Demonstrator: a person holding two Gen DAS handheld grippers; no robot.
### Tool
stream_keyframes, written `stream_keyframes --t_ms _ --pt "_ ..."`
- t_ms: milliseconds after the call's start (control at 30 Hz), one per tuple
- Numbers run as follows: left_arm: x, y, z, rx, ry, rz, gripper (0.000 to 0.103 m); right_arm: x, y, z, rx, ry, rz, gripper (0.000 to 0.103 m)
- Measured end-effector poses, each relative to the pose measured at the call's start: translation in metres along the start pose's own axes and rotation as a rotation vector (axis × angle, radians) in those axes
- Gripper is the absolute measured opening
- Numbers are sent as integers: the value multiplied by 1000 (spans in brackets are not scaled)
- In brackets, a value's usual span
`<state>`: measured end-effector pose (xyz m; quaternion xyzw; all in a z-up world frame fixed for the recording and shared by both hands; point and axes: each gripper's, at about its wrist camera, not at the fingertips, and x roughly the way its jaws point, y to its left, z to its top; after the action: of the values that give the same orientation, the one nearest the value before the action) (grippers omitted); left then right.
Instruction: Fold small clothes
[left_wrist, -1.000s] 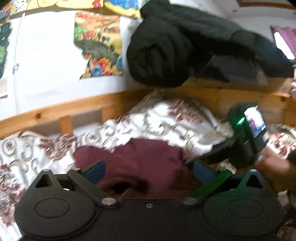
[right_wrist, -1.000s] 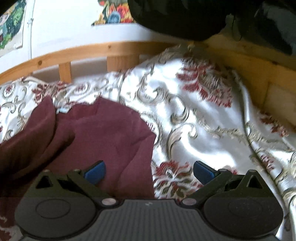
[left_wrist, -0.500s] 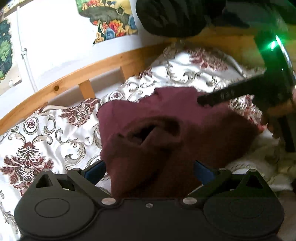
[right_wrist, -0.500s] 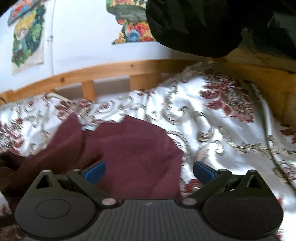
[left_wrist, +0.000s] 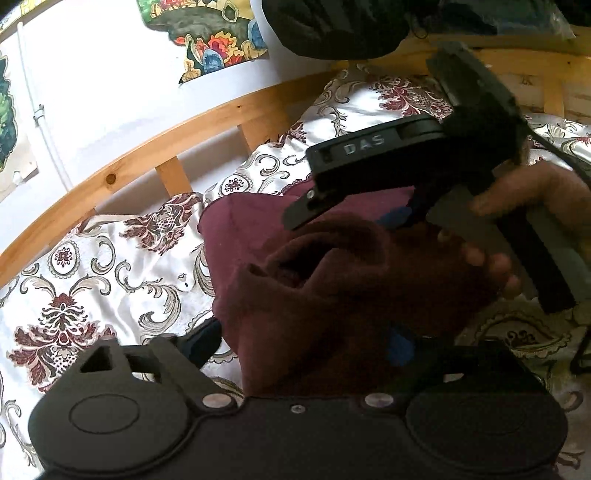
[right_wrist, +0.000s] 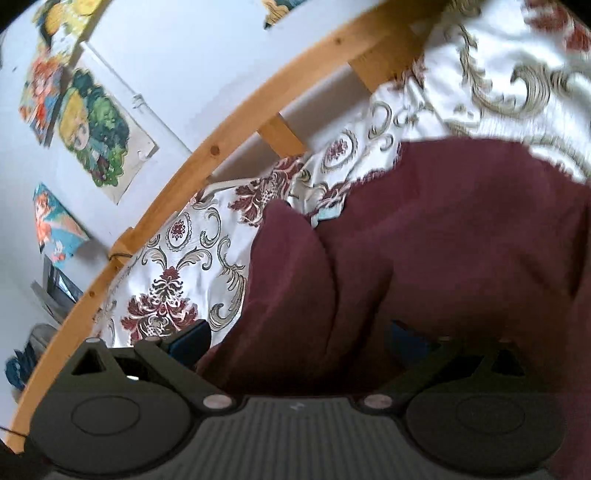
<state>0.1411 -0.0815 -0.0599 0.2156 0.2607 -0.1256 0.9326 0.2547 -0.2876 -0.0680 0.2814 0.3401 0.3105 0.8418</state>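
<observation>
we're mid-fold on a maroon garment (left_wrist: 325, 295) lying bunched on the bed's patterned satin bedspread (left_wrist: 110, 266), near the wooden bed rail (left_wrist: 147, 155) on the far side. it looks like a small fleece or knit top; exact type we can't tell.

left hand-held gripper (left_wrist: 306, 341): fingers spread wide, maroon cloth heaped between them and draped over the right pad. no pinch that we can see. right hand-held gripper (right_wrist: 299, 339): also spread, garment filling the gap and covering the right pad, so cloth sits between the fingers but they aren't pressed on it. in the left wrist view the right hand-held gripper hangs just above the far right part of the garment, held by the person's right hand (left_wrist: 532, 206).

handling, our judgement: light, soft, floppy, thickish fabric that sags and holds rumples. the satin under it looks slippery, so the piece may slide when dragged. a rolled open edge (left_wrist: 295, 262), maybe cuff or hem, stands up at the middle. best hold is on a hem or corner edge, one layer thick, with each gripper at a separate corner, then lift and lay flat. grabbing the bunched middle would catch several layers.
</observation>
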Motion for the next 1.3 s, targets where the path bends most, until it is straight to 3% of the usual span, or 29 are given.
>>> stream_keyframes --t_ms 33,100,167,300,333,467,567,933,1300 --pt "1 1 0 3 2 -10 77 1 -2 0 10 -7 -5 99" --pt "1 0 0 5 13 -22 57 0 -5 0 15 -12 -20 91" --pt "2 0 -1 16 15 -16 46 -1 -10 0 35 -26 -28 79" --pt "0 0 -2 24 9 -13 29 -3 -17 -1 90 -24 -2 76" --pt "-1 1 -2 23 4 -13 26 -3 -17 -1 87 -23 2 70" --pt "-6 0 -3 27 -28 -22 19 -6 -10 1 12 -32 -31 26" --pt "-13 -5 -4 45 -59 -34 17 -15 -9 5 -6 -62 -20 19" --pt "-20 -34 12 148 -167 -152 15 -64 2 24 -162 -180 -84 15" --pt "-8 -61 29 235 -219 -286 14 -95 -20 24 -151 -209 -201 15"
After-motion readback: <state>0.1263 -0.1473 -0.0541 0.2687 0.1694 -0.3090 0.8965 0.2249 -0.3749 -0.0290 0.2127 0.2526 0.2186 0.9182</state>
